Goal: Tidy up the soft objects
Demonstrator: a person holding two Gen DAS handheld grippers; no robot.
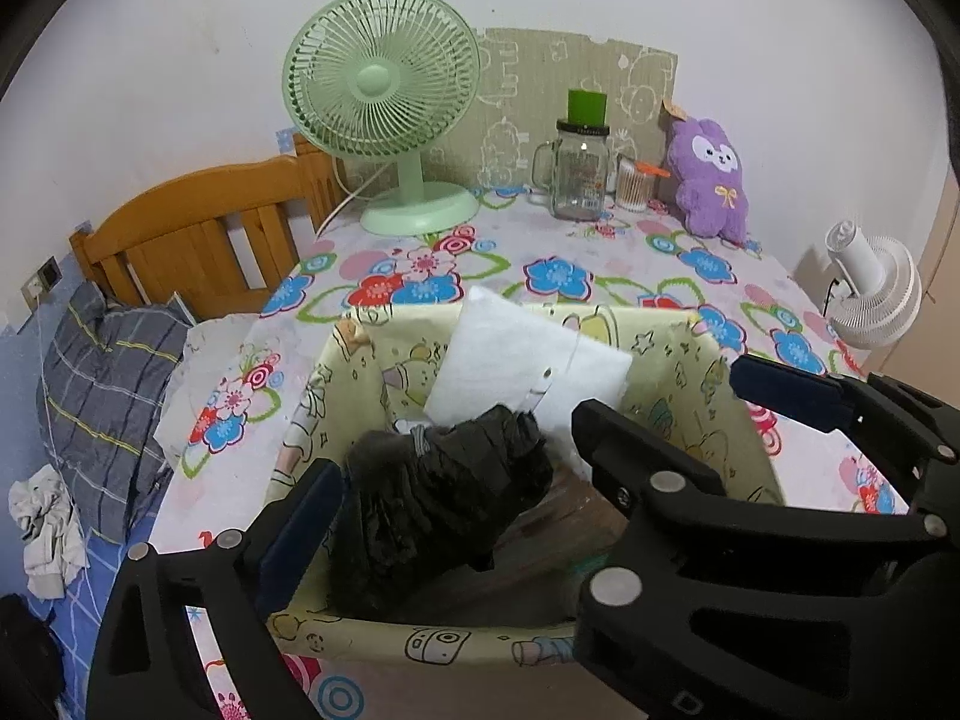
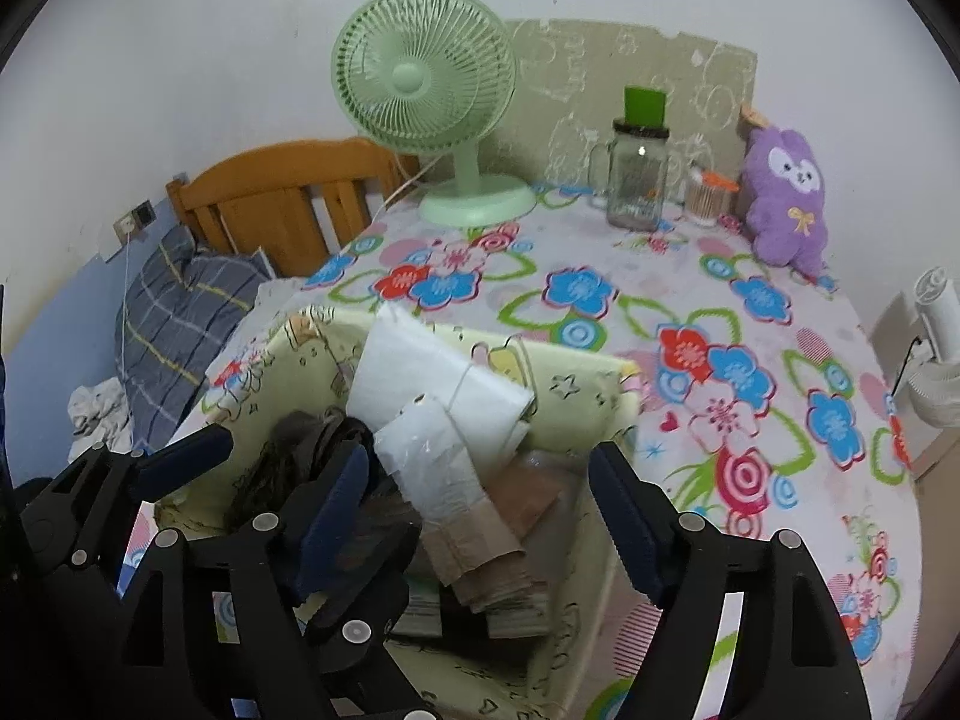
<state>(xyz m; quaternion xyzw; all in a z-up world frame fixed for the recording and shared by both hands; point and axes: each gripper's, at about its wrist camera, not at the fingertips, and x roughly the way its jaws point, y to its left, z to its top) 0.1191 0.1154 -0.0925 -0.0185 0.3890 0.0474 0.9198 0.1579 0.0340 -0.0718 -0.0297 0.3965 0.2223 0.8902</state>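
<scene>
A pale yellow fabric bin (image 1: 714, 372) with cartoon prints stands on the flowered table; it also shows in the right wrist view (image 2: 576, 396). Inside lie a black crumpled bag (image 1: 444, 492), a white soft pack (image 1: 522, 348) and folded beige items (image 2: 480, 546). My left gripper (image 1: 456, 510) is open over the bin, its fingers either side of the black bag. My right gripper (image 2: 480, 480) is open over the same bin, above a white plastic-wrapped bundle (image 2: 426, 456). A purple plush bunny (image 1: 711, 180) leans on the back wall.
A green desk fan (image 1: 384, 102), a glass jar with a green lid (image 1: 579, 168) and a cotton-swab cup (image 1: 633, 183) stand at the back. A white fan (image 1: 870, 294) is at right. A wooden headboard (image 1: 198, 228) and plaid pillow (image 1: 102, 384) are at left.
</scene>
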